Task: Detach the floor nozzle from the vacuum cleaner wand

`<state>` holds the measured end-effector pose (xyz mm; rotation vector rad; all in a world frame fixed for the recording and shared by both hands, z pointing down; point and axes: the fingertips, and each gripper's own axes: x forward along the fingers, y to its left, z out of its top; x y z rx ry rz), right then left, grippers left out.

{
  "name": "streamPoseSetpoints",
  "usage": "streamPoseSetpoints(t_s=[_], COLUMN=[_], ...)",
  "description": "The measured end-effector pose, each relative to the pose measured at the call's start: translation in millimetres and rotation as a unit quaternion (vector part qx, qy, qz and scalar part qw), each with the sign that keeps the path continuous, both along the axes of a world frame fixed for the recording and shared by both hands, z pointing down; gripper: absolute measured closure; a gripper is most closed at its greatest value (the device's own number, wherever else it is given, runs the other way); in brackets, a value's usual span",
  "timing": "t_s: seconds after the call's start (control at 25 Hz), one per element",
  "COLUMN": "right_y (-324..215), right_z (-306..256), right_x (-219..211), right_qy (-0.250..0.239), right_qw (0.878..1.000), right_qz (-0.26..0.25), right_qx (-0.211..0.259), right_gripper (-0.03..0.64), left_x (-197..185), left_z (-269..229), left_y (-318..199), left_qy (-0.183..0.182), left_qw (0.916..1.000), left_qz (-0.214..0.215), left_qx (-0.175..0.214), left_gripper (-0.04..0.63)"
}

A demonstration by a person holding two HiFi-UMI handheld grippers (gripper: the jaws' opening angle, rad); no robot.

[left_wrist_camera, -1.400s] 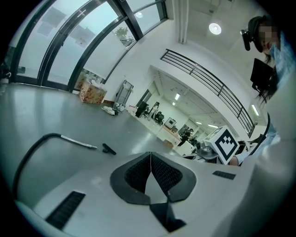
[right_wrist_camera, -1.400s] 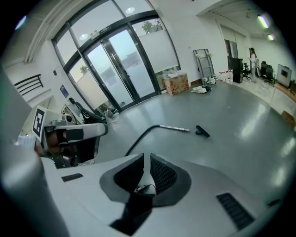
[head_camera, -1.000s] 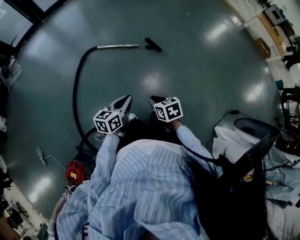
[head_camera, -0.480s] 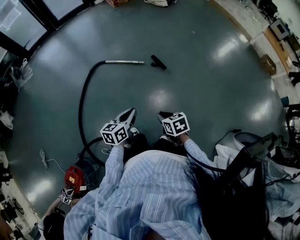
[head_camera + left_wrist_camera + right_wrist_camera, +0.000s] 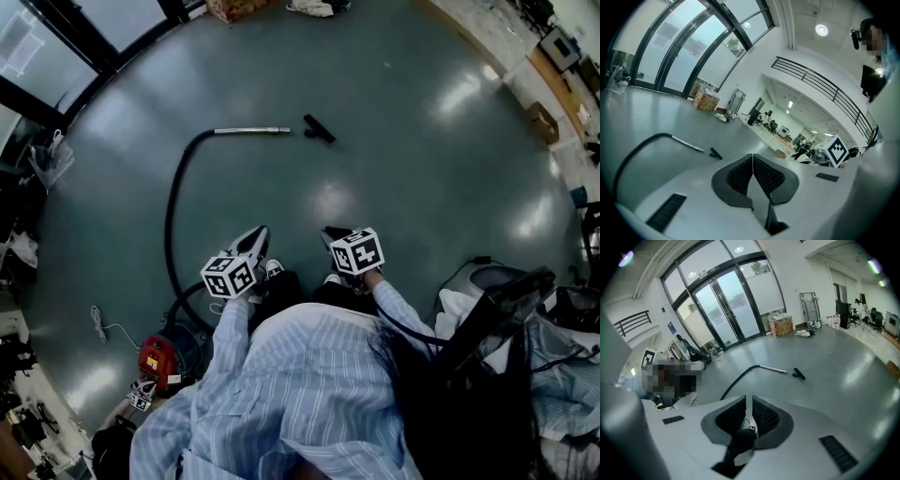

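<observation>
Short black plastic floor nozzle is noted lying flat on the glossy grey floor. It lies just beside the free tip of the slim silver metal wand but apart from it, with a strip of bare floor between the two. Separation is judged complete. The wand's other end is joined to the black flexible hose, which curves back to the red canister body beside the person.

Both tools are held low and close to the body, well apart from the parts, presumably because nothing remains to be gripped. Left gripper: pads pressed together, nothing between. Right gripper: pads a narrow slit apart, nothing pinched. Only a white shoe is seen through the slit.

Against the frame a second earlier, wand and nozzle are seen lower in the head view, with more floor shown beyond them. Their mutual layout is unchanged. The grippers are held in much the same posture.
</observation>
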<state>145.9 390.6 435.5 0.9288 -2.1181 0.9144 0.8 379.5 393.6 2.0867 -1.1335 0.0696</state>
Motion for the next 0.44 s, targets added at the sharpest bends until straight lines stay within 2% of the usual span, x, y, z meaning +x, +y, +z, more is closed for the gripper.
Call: streamPoseSetpoints(t_s=[0.2, 0.44], right_y=[7.3, 2.0], right_z=[-4.1, -0.3], right_x=[0.1, 21.3], right_qy=[-0.005, -0.005], right_qw=[1.0, 1.0], right_qz=[0.005, 0.014], right_qx=[0.007, 0.005], right_gripper=[0.569, 0.569], left_x=[1.7, 21.4], left_z=[-5.7, -1.4], left_y=[6.9, 3.0], left_qy=[-0.006, -0.008], left_qw=[0.9999, 0.9998], left_qz=[0.008, 0.019], left_qx=[0.008, 0.005], left_gripper=[0.589, 0.589])
